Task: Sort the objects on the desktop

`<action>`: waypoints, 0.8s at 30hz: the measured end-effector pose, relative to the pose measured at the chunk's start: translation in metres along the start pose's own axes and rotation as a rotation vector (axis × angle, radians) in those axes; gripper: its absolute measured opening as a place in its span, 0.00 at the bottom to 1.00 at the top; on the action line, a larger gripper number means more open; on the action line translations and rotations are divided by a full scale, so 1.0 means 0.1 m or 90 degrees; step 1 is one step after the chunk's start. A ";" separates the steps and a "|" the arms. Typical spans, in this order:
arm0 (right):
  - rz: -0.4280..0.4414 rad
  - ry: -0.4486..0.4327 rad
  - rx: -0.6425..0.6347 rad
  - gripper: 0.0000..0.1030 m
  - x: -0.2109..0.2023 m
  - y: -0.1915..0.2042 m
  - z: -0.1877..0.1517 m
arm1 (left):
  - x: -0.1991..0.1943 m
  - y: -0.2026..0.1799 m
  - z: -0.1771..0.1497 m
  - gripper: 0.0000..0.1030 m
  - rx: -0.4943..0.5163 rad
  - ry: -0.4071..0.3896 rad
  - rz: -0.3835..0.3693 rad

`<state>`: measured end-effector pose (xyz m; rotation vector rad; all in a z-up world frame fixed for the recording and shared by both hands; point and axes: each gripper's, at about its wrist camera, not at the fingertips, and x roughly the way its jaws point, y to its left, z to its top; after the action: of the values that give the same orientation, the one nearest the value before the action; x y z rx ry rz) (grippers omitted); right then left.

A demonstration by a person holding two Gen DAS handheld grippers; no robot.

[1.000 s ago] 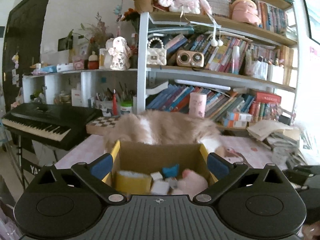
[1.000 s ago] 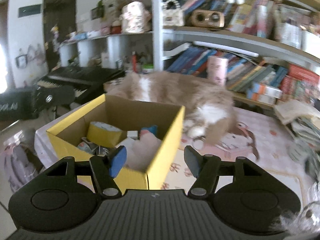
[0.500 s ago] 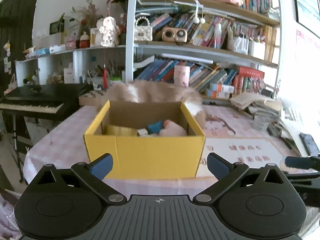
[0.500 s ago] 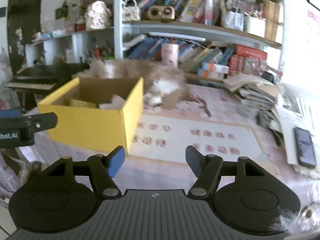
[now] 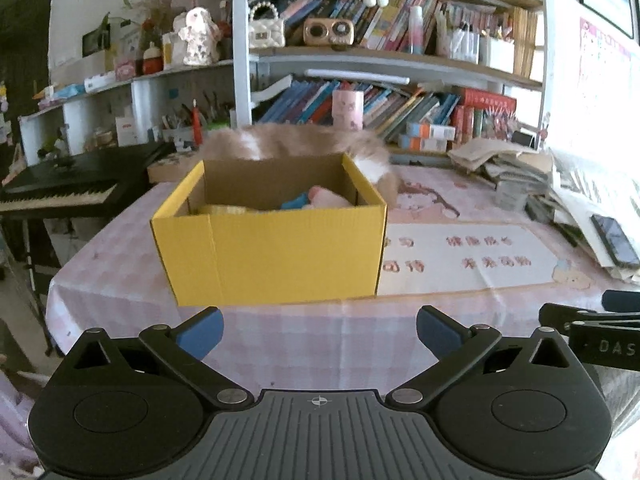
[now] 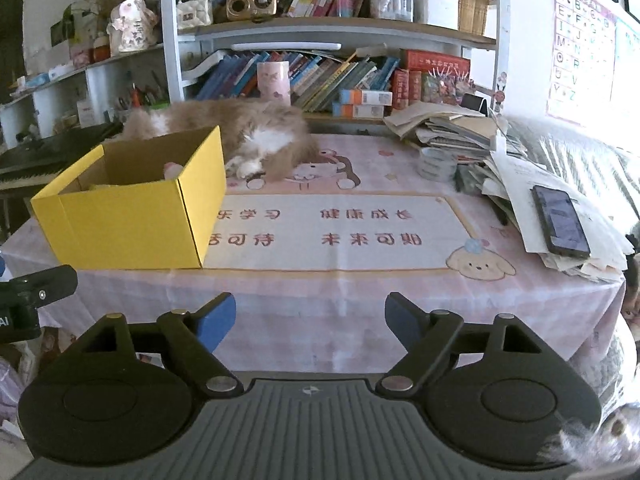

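Note:
A yellow cardboard box stands on the pink checked tablecloth; it also shows at the left in the right wrist view. Inside it I see a blue item, a pink soft item and a yellow roll. My left gripper is open and empty, back at the table's near edge in front of the box. My right gripper is open and empty, off the near edge, to the right of the box.
A tan and white cat lies behind the box. A printed mat covers the table's middle. Stacked papers and a phone lie at the right. A keyboard piano stands left of the table; bookshelves stand behind.
Both grippers have pulled back from above the box to beyond the table's near edge. The box now looks smaller and farther away. Both stayed open and empty.

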<state>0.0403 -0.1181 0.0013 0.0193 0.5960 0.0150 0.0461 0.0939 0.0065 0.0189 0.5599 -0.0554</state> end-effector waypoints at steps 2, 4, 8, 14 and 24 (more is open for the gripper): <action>0.002 0.002 -0.002 0.82 -0.01 0.00 -0.02 | 0.02 0.01 -0.03 1.00 -0.012 0.015 0.001; 0.006 0.002 -0.007 0.84 -0.02 0.00 -0.02 | 0.03 0.00 -0.06 1.00 -0.021 0.031 -0.001; 0.012 0.006 -0.020 0.92 -0.03 0.01 -0.05 | 0.03 -0.04 -0.08 1.00 -0.014 0.042 0.007; 0.013 0.013 -0.028 0.97 -0.03 0.01 -0.06 | -0.01 -0.11 -0.10 1.00 -0.004 0.044 0.009; 0.018 0.017 -0.037 0.98 -0.04 -0.04 -0.09 | 0.04 -0.14 -0.09 1.00 -0.018 0.064 0.017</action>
<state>0.0321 -0.1224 -0.0042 -0.0289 0.6221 0.0596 0.0435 0.0797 -0.0031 0.0011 0.6605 -0.0210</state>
